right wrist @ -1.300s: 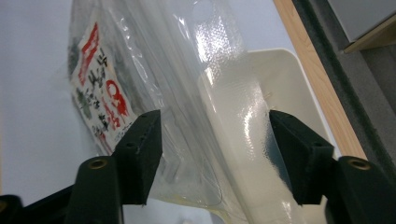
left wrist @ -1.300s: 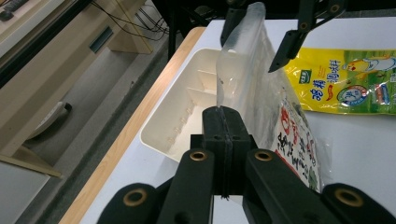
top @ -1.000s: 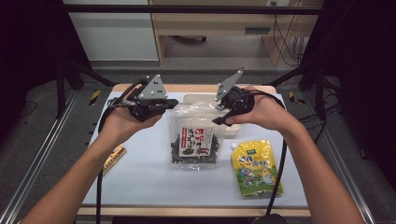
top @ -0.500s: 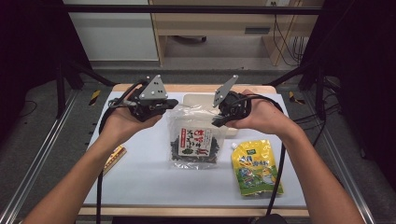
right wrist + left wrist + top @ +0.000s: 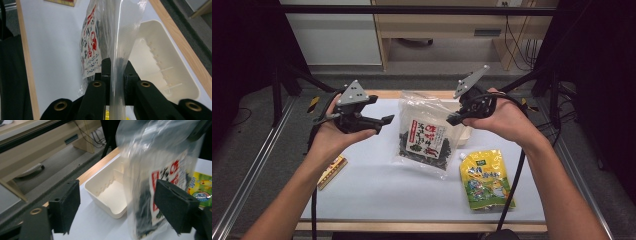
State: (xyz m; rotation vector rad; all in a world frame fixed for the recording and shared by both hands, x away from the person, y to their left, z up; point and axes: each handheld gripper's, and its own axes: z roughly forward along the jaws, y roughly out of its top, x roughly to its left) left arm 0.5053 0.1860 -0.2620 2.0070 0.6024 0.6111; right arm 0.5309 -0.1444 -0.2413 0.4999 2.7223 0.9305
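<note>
With the right claw [image 5: 453, 119] clamped on the top edge of the limp, slippery bag [image 5: 426, 137] hanging beside the tray [image 5: 107, 192], our left claw [image 5: 384, 120] had just opened wide, empty.

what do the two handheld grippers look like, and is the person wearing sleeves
Both the left gripper and right gripper are black, each topped with a grey three-cornered plate. Their jaws are flat black blocks on arms with brass-ringed holes. A black cable trails from each. The forearms are bare, no sleeves.
</note>
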